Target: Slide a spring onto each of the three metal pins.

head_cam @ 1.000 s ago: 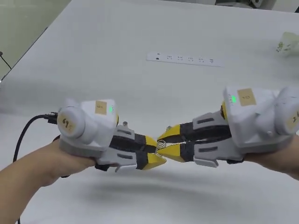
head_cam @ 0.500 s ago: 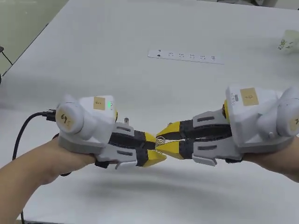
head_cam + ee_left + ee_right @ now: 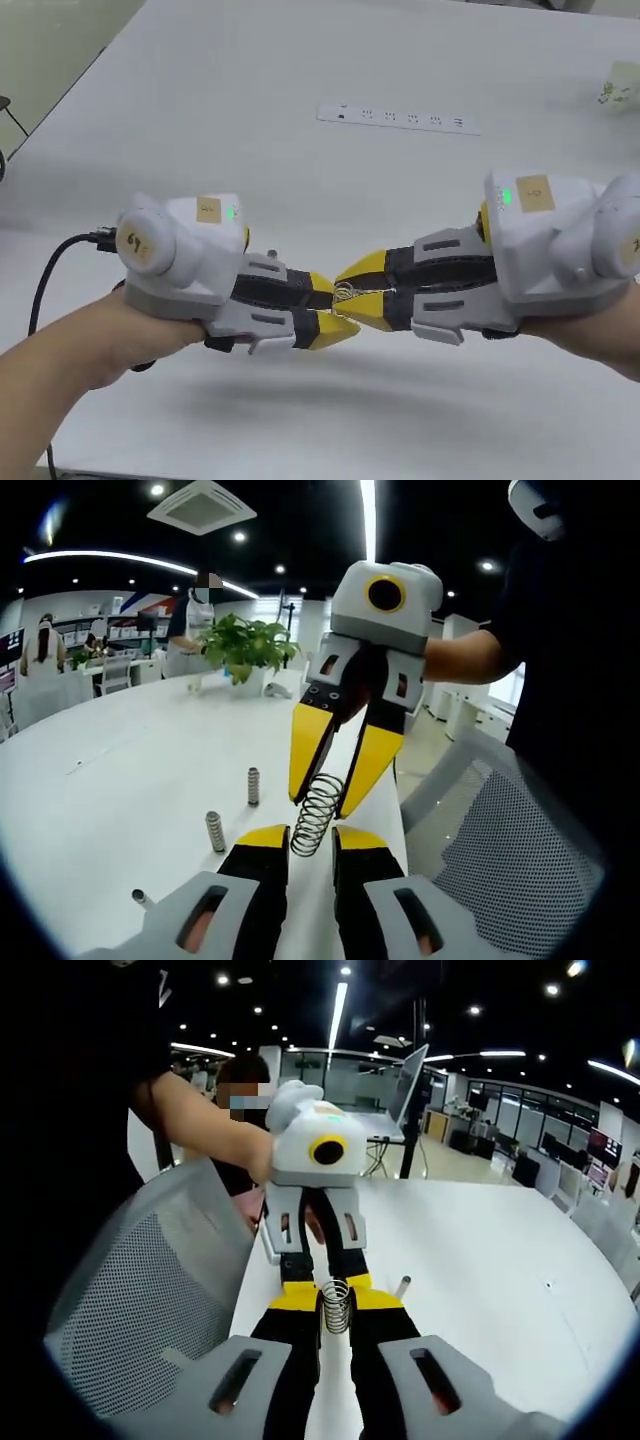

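Spring held in the air between two gripper tips

The right gripper (image 3: 336, 1300) clenched the thin steel spring (image 3: 317, 815) above the white table (image 3: 120, 780); whether the left gripper (image 3: 312, 834) pinched its other end, I could not tell. I think the soft coil needed a light squeeze and a straight axis to go over the bare, smooth pin (image 3: 143, 898).
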The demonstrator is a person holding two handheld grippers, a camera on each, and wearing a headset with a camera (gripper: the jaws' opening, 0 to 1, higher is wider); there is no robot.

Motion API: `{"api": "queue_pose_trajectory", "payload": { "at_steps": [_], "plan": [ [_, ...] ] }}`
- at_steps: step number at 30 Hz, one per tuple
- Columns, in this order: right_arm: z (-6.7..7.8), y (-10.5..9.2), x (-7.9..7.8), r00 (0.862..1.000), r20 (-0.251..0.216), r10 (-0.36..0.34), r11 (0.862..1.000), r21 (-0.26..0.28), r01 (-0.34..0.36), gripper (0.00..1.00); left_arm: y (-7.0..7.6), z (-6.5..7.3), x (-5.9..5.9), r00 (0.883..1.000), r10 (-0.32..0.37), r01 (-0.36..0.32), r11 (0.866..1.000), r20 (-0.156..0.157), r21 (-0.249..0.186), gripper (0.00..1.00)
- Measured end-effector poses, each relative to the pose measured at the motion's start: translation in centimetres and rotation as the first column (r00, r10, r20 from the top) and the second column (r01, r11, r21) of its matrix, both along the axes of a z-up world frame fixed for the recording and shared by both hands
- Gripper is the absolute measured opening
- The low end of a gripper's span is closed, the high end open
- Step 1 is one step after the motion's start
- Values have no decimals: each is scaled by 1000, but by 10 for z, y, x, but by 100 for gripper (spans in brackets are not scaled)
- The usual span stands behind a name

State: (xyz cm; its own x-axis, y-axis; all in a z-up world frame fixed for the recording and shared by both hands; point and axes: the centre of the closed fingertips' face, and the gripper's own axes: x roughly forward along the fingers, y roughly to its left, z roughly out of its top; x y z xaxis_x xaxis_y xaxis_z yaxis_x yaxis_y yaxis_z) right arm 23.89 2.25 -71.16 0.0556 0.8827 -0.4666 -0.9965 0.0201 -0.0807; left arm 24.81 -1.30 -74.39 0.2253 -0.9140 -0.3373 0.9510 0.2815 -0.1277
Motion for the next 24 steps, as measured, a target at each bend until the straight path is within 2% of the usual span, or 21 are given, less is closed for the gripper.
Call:
{"api": "queue_pose_trajectory", "payload": {
  "at_steps": [12, 19, 24],
  "plan": [
    [1, 1, 3, 1000, 2, -18, 1000, 6, 18, 8, 6, 1, 4, 999, 38, -38, 999, -1, -5, 22],
    [2, 1, 7, 999, 9, -36, 999, 11, 36, 8, 17, -1, 9, 997, 78, -78, 997, 4, 7, 34],
    [1, 0, 10, 999, 11, -50, 999, 15, 50, 8, 25, 1, 11, 994, 108, -108, 994, 11, 1, 41]
  ]
}}
